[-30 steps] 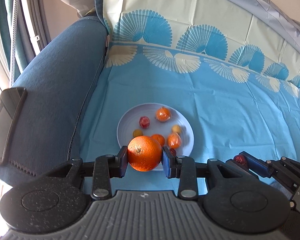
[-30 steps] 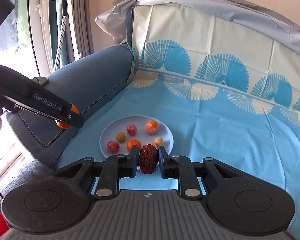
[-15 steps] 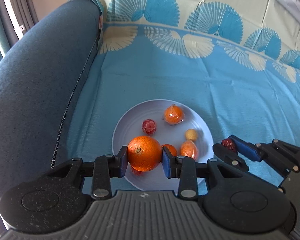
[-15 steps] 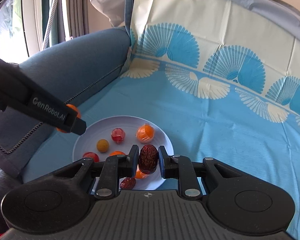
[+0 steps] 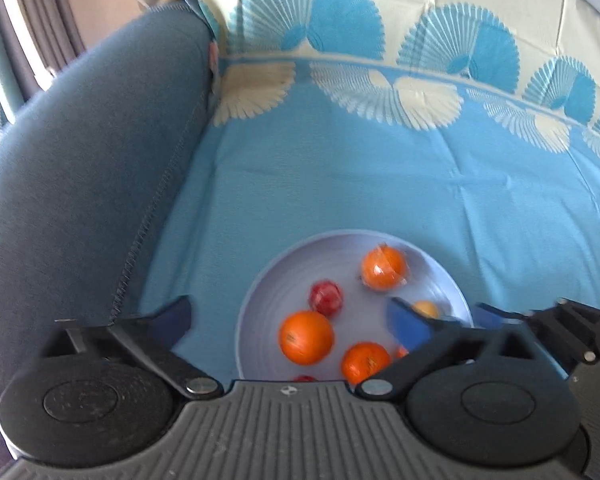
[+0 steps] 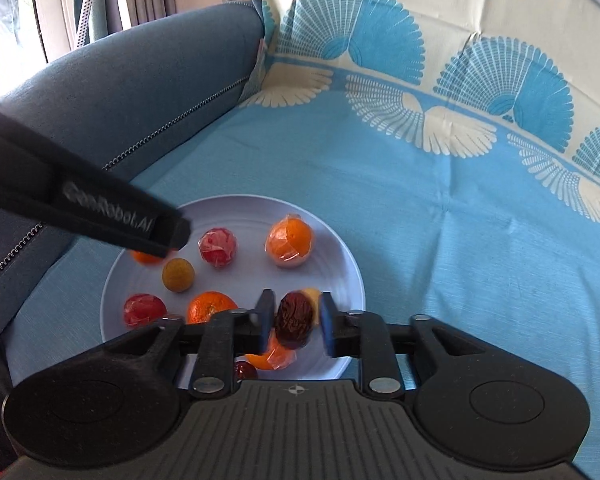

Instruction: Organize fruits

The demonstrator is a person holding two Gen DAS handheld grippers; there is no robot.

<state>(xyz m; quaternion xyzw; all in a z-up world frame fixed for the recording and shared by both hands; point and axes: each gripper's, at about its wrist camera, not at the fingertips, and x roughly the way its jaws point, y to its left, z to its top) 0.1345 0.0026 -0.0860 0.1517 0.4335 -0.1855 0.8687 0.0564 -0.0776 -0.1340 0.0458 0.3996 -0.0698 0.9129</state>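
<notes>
Left gripper (image 5: 288,318): jaws have just been opening and stand wide; the orange (image 5: 306,342) rests free on the plate (image 5: 260,300). Right gripper (image 6: 294,322): jaws have just been opening; the date (image 6: 295,325) stands upright between parted fingers (image 6: 265,316), above the plate's near edge. Count: one plate, one date, roughly nine other fruits.

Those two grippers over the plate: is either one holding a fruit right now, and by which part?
Neither. The left gripper has just opened wide; the big orange lies on the plate. The right gripper has just opened too; the dark date sits loose between its pads.
</notes>
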